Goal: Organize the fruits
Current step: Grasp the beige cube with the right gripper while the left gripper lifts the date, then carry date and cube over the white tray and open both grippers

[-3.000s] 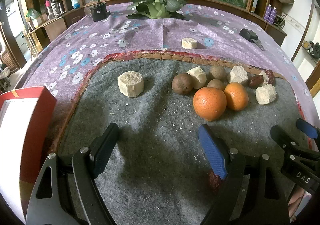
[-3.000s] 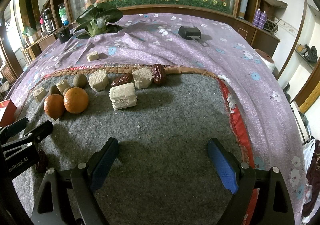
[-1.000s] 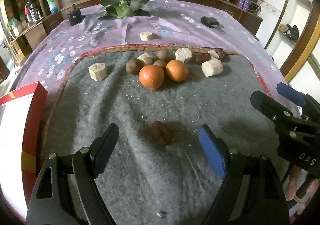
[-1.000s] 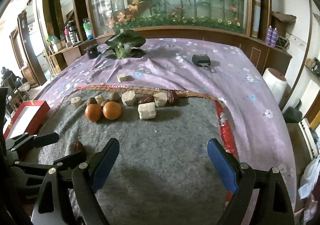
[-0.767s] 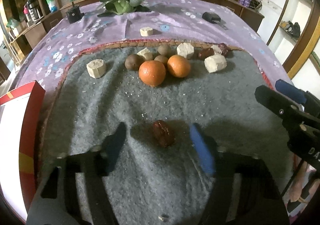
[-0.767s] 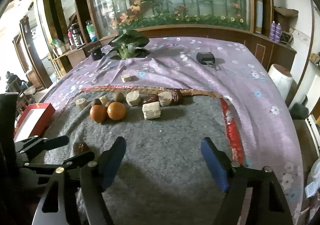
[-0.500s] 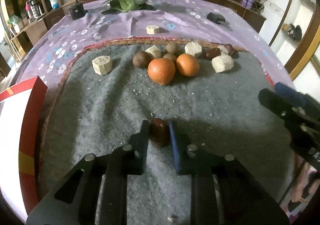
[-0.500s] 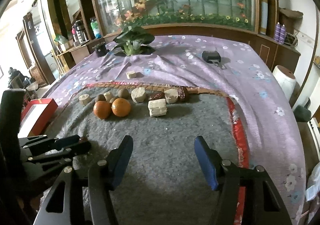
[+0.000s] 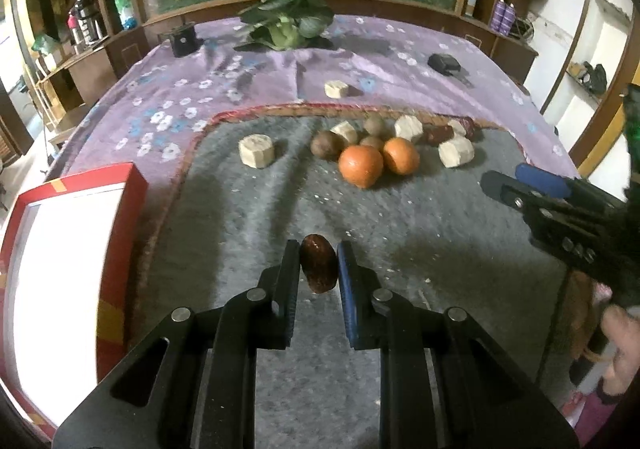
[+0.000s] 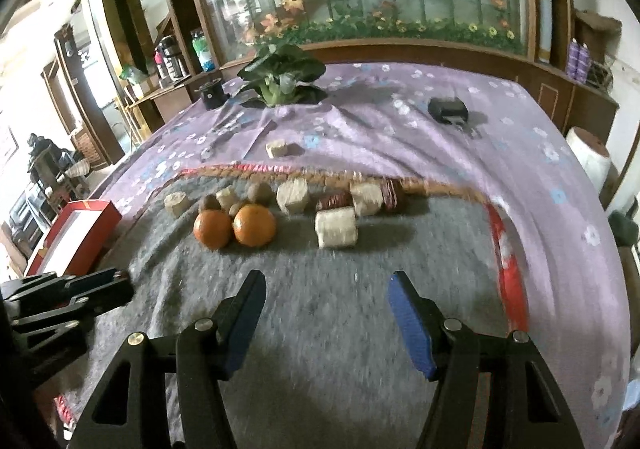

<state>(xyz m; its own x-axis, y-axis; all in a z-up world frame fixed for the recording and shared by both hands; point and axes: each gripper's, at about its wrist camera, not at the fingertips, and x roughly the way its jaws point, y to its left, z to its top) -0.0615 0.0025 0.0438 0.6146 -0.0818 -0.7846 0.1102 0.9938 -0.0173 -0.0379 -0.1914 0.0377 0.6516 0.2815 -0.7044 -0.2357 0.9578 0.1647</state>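
Note:
My left gripper [image 9: 319, 261] is shut on a dark red date [image 9: 318, 269] and holds it above the grey felt mat [image 9: 400, 225]. Two oranges [image 9: 361, 166] lie at the mat's far side among brown round fruits [image 9: 325, 145], pale cut chunks [image 9: 256, 151] and more dates [image 9: 438, 134]. My right gripper [image 10: 326, 293] is open and empty over the mat, in front of the oranges [image 10: 254, 224] and a pale block [image 10: 336, 227]. It also shows at the right of the left wrist view [image 9: 532, 185].
A red-rimmed box [image 9: 64, 269] with a white inside stands at the mat's left edge. On the purple flowered cloth [image 9: 240, 85] beyond lie a lone pale chunk [image 9: 335, 89], a leafy plant [image 9: 286, 25], a black cup [image 9: 183, 37] and a black device [image 9: 443, 62].
My left gripper closed on the date that lay on the mat and lifted it. My right gripper rose, pulled back and narrowed somewhat, still open.

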